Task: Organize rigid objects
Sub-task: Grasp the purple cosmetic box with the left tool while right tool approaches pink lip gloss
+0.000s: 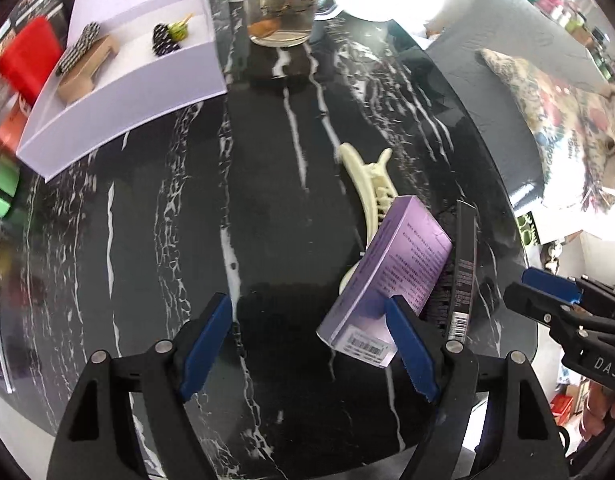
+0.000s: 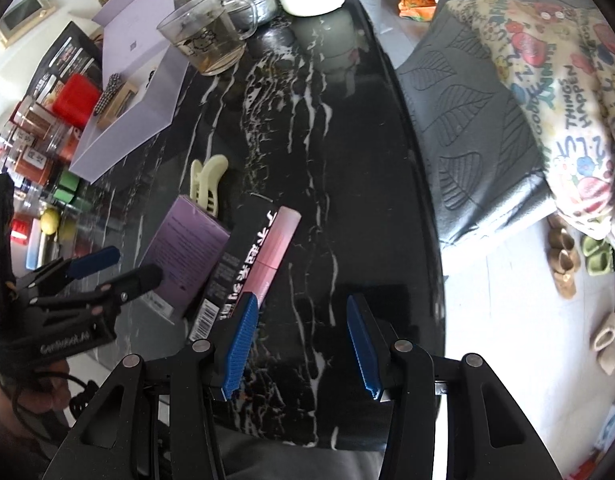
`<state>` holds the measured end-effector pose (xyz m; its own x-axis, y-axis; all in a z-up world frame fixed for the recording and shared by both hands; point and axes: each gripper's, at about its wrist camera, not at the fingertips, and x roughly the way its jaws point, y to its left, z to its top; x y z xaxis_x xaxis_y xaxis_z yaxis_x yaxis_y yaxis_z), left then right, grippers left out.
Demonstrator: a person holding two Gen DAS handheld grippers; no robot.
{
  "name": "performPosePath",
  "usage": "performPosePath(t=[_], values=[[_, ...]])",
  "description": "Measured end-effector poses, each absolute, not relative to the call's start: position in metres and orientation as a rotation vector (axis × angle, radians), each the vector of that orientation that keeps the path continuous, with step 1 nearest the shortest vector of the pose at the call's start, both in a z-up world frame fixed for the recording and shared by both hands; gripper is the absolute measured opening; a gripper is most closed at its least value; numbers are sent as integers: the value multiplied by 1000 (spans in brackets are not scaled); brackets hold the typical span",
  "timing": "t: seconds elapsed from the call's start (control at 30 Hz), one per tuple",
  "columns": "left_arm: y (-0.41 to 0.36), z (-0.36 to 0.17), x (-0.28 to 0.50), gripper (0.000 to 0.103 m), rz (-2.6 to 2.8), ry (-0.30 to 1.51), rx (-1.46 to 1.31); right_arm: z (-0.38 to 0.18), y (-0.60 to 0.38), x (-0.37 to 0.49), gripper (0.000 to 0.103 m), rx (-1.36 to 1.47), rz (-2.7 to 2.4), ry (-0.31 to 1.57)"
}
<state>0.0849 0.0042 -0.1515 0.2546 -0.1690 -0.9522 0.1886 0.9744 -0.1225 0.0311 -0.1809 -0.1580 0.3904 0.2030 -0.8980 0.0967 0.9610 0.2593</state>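
- Purple box [image 1: 387, 276] lies on the black marble table [image 1: 267, 200], leaning across a cream hair clip [image 1: 367, 176], with a black box [image 2: 243, 264] just beside it and a pink tube [image 2: 273, 252] lying along that black box.
- My left gripper [image 1: 309, 344] has its jaws spread wide with nothing between them; the purple box sits just past the right-hand pad, not yet inside the gap.
- My right gripper [image 2: 301, 344] is parted about halfway and also empty; its left-hand pad sits close to the lower end of the pink tube, though I can't tell if it touches.
- I judge the step in hand is lining up on this cluster so pieces can go into the open lavender box [image 1: 139, 64] at the far left, which already holds a few small items.
- To do it well, I'd shift the left gripper sideways until the purple box sits squarely between both pads, then close across its narrow faces.
- I'd lift the box straight up, since it rests on the clip and could drag it.
- I'd keep the two grippers apart; they are crowding the same pile.
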Motion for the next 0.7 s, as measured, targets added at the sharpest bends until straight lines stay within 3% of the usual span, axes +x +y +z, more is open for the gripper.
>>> performPosePath(t=[0.7], values=[[-3, -125, 77, 79, -344, 1175, 146, -173, -160, 43, 46, 262, 115, 1191]])
